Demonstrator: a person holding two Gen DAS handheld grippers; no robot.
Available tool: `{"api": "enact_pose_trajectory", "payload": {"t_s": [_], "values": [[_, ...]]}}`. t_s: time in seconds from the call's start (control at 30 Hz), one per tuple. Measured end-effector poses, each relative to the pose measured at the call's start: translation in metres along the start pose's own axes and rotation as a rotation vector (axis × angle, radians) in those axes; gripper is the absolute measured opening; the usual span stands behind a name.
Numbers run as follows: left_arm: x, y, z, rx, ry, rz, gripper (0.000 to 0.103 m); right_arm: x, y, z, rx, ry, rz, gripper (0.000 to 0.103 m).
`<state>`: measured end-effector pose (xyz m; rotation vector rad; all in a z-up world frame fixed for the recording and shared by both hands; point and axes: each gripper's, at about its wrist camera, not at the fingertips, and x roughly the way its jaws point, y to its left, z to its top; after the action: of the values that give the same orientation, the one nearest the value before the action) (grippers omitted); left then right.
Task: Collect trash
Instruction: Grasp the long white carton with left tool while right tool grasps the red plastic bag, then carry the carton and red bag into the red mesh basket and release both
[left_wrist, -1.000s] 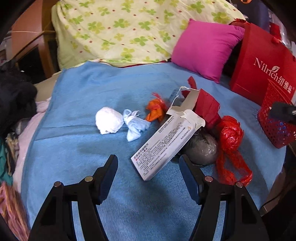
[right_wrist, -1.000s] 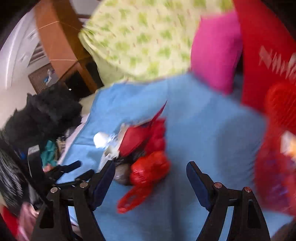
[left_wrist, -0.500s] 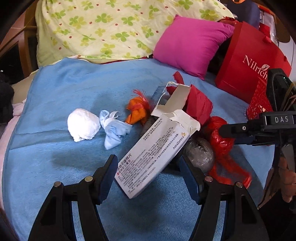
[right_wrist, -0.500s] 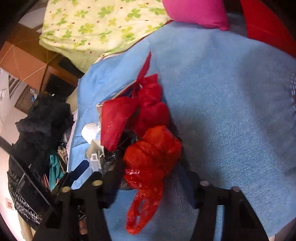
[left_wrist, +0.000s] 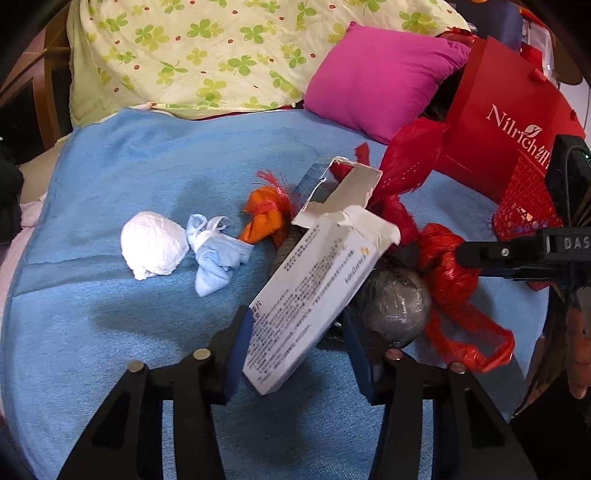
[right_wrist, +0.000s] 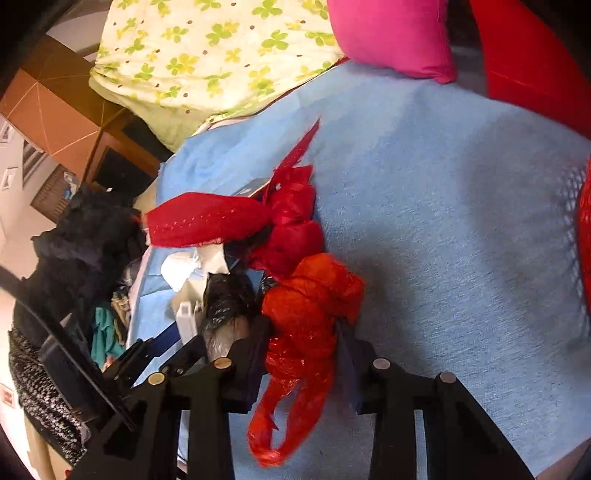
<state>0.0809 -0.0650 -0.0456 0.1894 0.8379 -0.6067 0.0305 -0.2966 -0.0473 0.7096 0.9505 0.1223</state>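
Note:
Trash lies in a heap on the blue blanket (left_wrist: 122, 166). An opened white medicine box (left_wrist: 314, 291) has its lower end between the pads of my left gripper (left_wrist: 299, 343). Those jaws are closing; the left pad is at the box's edge and a thin gap shows at the right pad. My right gripper (right_wrist: 303, 354) is closing on the knotted red plastic bag (right_wrist: 310, 306), and both pads press into it. Its loose handle hangs below the fingers. A grey wrapped ball (left_wrist: 395, 306) sits between the box and the red bag (left_wrist: 443, 266).
A white paper wad (left_wrist: 153, 245), a light blue face mask (left_wrist: 214, 258), an orange bag (left_wrist: 264, 218) and a red mesh bag (left_wrist: 406, 166) lie nearby. A red basket (left_wrist: 524, 206) and red paper bag (left_wrist: 498, 122) stand right. Pink pillow (left_wrist: 376, 77) and floral quilt (left_wrist: 203, 48) lie behind.
Both grippers came down onto the heap and narrowed. The left one slid around the box's lower end; the right one rolled, dropped over the red bag and closed onto it.

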Motion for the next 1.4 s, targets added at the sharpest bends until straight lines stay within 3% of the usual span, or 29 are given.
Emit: {"api": "enact_pose_trajectory", "payload": {"t_s": [0.07,0.13,0.17,0.27,0.4,0.53,0.73,1.07,1.23,1.4], "values": [[-0.002,0.002,0.001,-0.010,-0.011,0.001,0.045,-0.003,-0.004,0.001,0.032,-0.009,0.012,0.045],[-0.005,0.002,0.000,-0.018,-0.022,0.004,0.043,-0.008,-0.005,0.003,0.044,-0.029,0.007,0.067],[-0.006,0.003,0.000,-0.020,-0.025,0.006,0.042,-0.009,-0.004,0.004,0.040,-0.044,0.003,0.068],[-0.004,0.004,0.001,-0.028,-0.031,0.017,0.040,0.000,0.000,0.006,0.039,-0.041,-0.015,0.068],[-0.003,0.006,0.003,-0.037,-0.042,0.034,0.036,0.025,-0.004,0.006,0.092,0.034,-0.003,0.068],[-0.005,0.007,0.006,-0.039,-0.069,0.057,0.030,0.026,0.000,0.007,0.075,0.009,0.000,0.053],[-0.010,0.012,0.010,-0.062,-0.092,0.061,0.026,0.005,0.013,0.003,0.000,-0.033,0.011,0.050],[-0.067,0.003,0.015,-0.093,-0.235,0.000,0.025,-0.054,0.025,-0.004,-0.111,-0.167,0.035,0.050],[-0.096,-0.015,0.016,-0.110,-0.336,-0.063,0.025,-0.086,0.030,-0.006,-0.150,-0.262,0.042,0.050],[-0.109,-0.048,0.026,-0.063,-0.414,-0.095,0.025,-0.119,0.036,-0.011,-0.213,-0.373,0.033,0.050]]}}
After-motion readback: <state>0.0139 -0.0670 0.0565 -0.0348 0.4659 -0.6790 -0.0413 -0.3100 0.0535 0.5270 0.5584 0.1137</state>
